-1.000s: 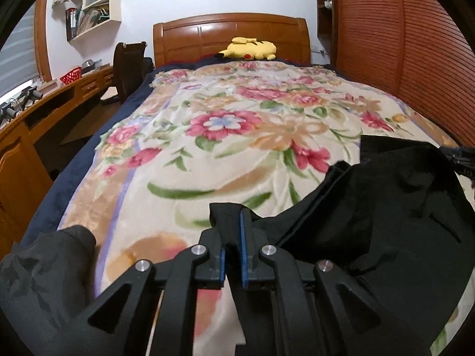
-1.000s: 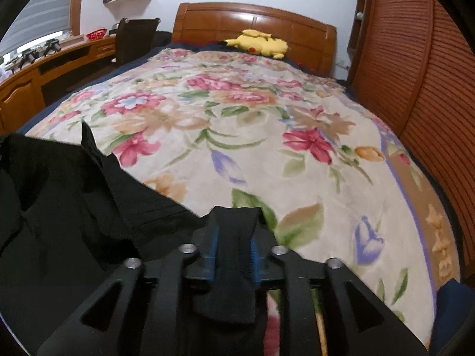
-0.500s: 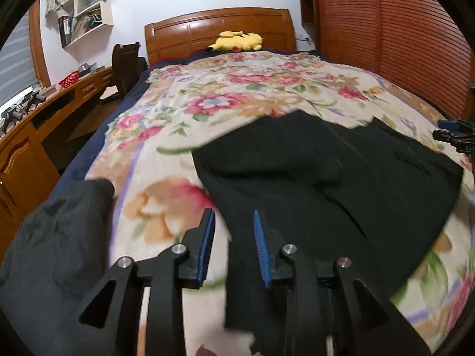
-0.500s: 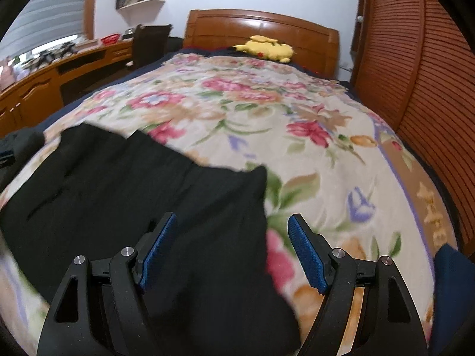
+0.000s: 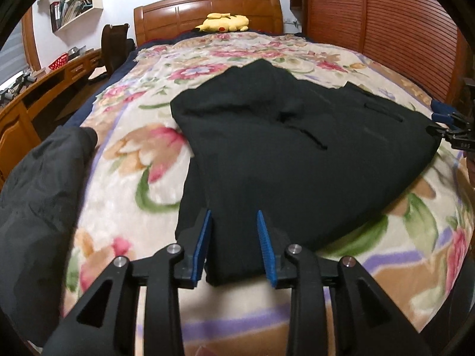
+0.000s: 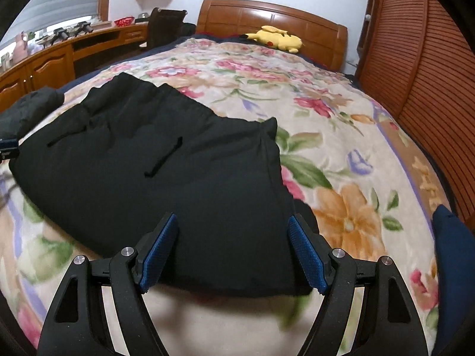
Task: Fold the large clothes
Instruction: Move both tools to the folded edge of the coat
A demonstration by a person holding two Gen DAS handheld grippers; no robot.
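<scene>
- Left wrist view: black garment [image 5: 285,145] spread flat on the floral blanket [image 5: 139,154] of the bed, across its near half, well short of the headboard [image 5: 207,12].
- Left gripper [image 5: 234,238] partly open, blue pads [image 5: 202,246] apart, holding nothing. A narrow near end of the garment lies between and below the two fingers; contact with the pads cannot be told.
- Grey jacket [image 5: 38,195] bunched at the bed's left edge, apart from the black garment. Yellow plush [image 5: 224,22] at the headboard.
- Right gripper [image 5: 454,130] shows at the garment's far right corner, at the frame edge.
- Right wrist view: black garment [image 6: 166,160] lies across the near left part of the blanket [image 6: 341,160], its near edge blurred.
- Right gripper [image 6: 234,252] wide open, gripping nothing; the blue pads [image 6: 307,255] straddle the garment's near right corner, fabric filling the gap below them.
- Yellow plush [image 6: 277,38] by the headboard [image 6: 267,14].
</scene>
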